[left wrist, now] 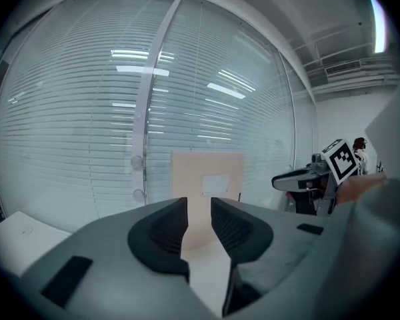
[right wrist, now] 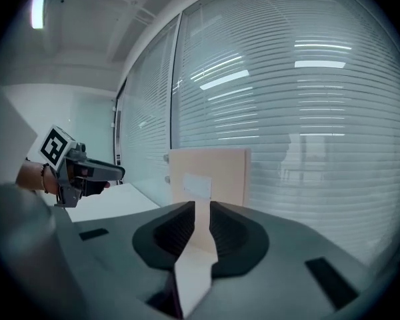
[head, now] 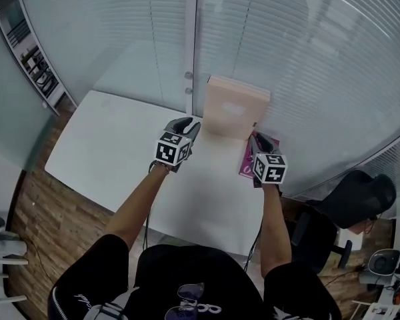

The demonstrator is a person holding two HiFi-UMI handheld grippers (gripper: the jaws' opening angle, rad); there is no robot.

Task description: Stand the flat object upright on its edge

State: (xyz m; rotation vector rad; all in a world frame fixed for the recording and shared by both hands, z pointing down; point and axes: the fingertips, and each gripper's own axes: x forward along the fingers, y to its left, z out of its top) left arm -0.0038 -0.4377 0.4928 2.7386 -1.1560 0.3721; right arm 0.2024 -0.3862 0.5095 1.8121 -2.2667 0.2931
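White table bears the upright beige box; left gripper and right gripper show narrow, empty gaps.

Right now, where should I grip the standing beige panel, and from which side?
Probably one of its upright side edges. The beige panel stands on the table with its broad face toward you, which looks too wide to span. Come in from the left or right side and pinch across the thin edge.

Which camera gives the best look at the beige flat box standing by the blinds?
The head view: the beige flat box stands upright on the white table, base edge visible. Both gripper views show its front face and pale label, but each gripper's own jaws cover its bottom edge.
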